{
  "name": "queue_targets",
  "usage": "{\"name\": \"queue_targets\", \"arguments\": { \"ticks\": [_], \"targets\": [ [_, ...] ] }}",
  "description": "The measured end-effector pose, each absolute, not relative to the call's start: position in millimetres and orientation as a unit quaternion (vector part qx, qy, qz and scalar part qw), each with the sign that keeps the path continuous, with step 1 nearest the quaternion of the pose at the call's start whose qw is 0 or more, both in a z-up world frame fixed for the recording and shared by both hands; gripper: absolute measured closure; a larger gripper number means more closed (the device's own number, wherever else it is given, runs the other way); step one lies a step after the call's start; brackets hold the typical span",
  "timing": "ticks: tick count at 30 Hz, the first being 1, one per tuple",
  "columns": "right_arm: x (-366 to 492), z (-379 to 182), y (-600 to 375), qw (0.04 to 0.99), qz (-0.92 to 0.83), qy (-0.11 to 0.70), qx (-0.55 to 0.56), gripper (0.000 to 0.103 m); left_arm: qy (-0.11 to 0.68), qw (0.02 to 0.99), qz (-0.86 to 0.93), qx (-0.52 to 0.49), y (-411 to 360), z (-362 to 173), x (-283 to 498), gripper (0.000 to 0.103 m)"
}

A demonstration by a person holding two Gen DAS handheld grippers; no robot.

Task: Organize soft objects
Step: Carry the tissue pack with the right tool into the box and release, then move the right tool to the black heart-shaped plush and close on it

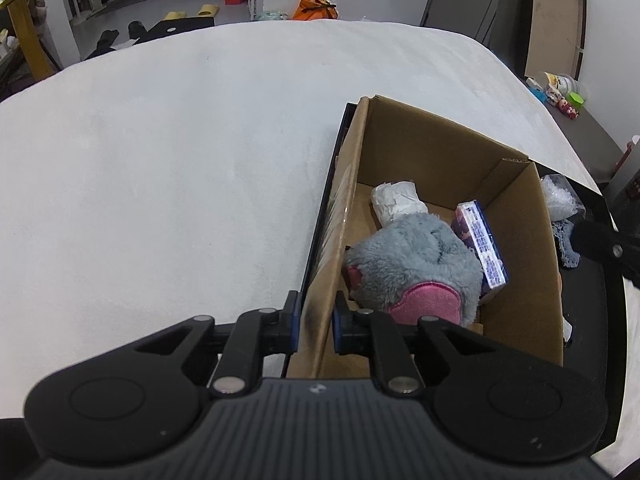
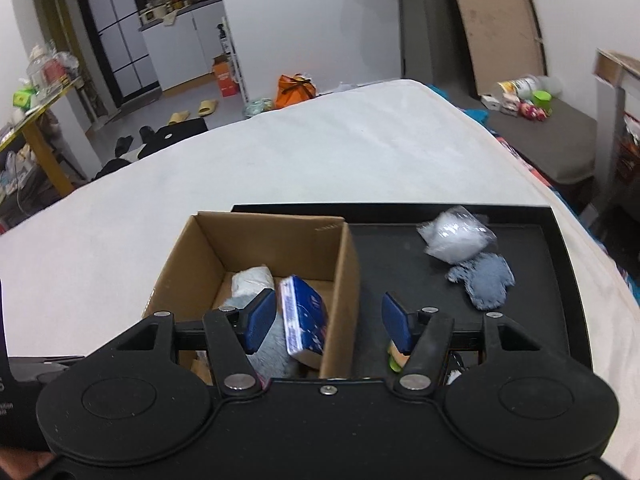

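Note:
A cardboard box (image 1: pixel 440 140) stands on the left part of a black tray (image 2: pixel 540 320). My left gripper (image 1: pixel 317 320) is shut on the box's left wall near its front corner, one pad outside and one inside. In the box lie a grey plush toy with pink patches (image 1: pixel 416 264), a white crumpled bundle (image 1: pixel 394 200) and a blue tissue pack (image 2: pixel 304 320) leaning on the right wall. My right gripper (image 2: pixel 328 322) hovers open over the box's right wall, its pads touching nothing. A clear bag of white stuffing (image 2: pixel 456 236) and a blue-grey cloth (image 2: pixel 484 280) lie on the tray's right part.
The tray rests on a white bed cover (image 1: pixel 180 160) that stretches far to the left and back. A small colourful toy (image 2: pixel 396 354) peeks out under my right finger. Beyond the bed are an orange bag (image 2: pixel 294 88), slippers and a grey side bench with bottles (image 2: pixel 532 96).

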State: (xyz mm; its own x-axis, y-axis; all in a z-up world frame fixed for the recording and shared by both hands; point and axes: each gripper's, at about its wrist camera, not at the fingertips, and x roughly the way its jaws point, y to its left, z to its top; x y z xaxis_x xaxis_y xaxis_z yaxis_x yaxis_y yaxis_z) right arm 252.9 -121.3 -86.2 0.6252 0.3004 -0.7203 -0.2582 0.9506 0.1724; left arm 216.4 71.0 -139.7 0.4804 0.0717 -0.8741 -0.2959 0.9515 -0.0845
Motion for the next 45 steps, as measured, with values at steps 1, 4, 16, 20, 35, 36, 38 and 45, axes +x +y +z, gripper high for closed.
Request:
{"name": "queue_targets", "arguments": {
  "ticks": [1,4,16,20,35,36,38,45],
  "targets": [
    [252,-86,-124,0.901,0.154,0.405,0.030,0.045,0.498,0.854,0.108,-0.110,69,-139,216,0.087],
    [248,-88,-134,0.899,0.148,0.410,0.037,0.045,0.499,0.854,0.109,-0.098,65,-138,216,0.087],
    [237,-114,-173,0.890,0.119,0.435,0.070,0.045,0.493,0.859,0.107,-0.080,53,-135,211,0.057],
    [235,-127,-184,0.885,0.104,0.447,0.083,0.043,0.490,0.863,0.102,-0.073,47,-133,210,0.040],
    [246,-172,-211,0.872,0.046,0.471,0.122,0.040,0.509,0.852,0.114,-0.043,38,-140,214,0.030],
    [247,-174,-211,0.873,0.044,0.470,0.126,0.040,0.510,0.852,0.116,-0.038,36,-140,215,0.030],
    [250,-179,-212,0.873,0.035,0.469,0.127,0.040,0.511,0.851,0.117,-0.032,34,-140,215,0.030],
    [256,-190,-215,0.871,0.026,0.473,0.132,0.040,0.521,0.844,0.130,-0.019,30,-145,221,0.030]
  ]
}}
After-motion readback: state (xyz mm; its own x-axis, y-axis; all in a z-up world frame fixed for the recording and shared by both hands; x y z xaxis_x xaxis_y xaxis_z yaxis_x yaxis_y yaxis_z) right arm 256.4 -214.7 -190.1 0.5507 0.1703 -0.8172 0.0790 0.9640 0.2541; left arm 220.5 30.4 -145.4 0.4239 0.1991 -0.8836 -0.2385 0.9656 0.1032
